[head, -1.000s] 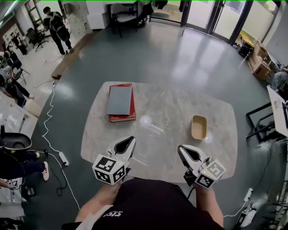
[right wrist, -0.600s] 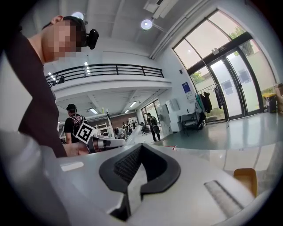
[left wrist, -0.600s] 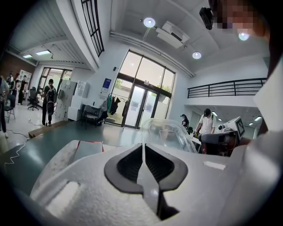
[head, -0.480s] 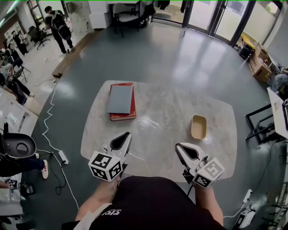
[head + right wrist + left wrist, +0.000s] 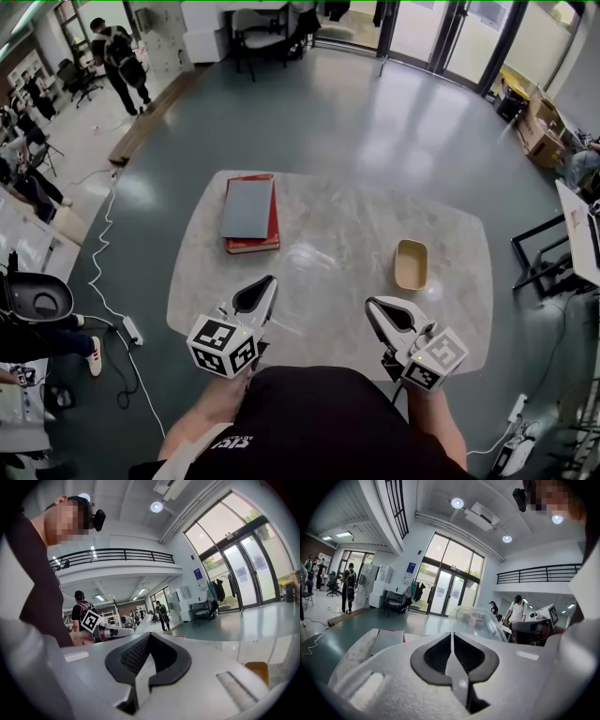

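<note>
Grippers are barely drifting since a second ago: left gripper [image 5: 262,289] and right gripper [image 5: 377,311] are hovering over the table's [image 5: 356,216] near edge, both with jaws pressed together on nothing. Clear plastic cup [image 5: 476,620] is standing untouched just beyond the left one; tan tray [image 5: 412,263] and stacked books [image 5: 249,214] are lying farther off.

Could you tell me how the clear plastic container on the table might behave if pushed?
The clear container looks thin-walled and seems empty, so it is probably light and easily dented. On the smooth table it would likely slide.
</note>
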Available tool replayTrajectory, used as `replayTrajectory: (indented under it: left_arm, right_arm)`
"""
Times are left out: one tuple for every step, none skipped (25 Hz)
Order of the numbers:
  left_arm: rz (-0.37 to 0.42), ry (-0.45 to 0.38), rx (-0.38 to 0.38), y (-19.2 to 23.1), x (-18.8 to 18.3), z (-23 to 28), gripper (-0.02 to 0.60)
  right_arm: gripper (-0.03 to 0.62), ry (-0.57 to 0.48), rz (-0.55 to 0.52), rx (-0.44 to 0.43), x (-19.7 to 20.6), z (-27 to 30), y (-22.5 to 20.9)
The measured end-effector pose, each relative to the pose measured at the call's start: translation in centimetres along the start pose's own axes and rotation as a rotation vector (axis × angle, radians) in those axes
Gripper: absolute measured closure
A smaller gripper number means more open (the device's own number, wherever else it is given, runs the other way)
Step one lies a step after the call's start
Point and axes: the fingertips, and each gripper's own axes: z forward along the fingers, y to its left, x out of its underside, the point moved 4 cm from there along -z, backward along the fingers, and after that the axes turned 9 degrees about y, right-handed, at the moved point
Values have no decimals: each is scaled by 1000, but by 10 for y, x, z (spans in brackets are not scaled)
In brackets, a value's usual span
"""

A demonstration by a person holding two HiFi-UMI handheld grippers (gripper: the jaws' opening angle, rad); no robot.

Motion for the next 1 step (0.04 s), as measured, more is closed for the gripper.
replayTrajectory:
  left_arm:
    - [0,0,0,-1,0,0,563]
  right_arm:
    - [594,-1,-1,-1,-1,-1,0]
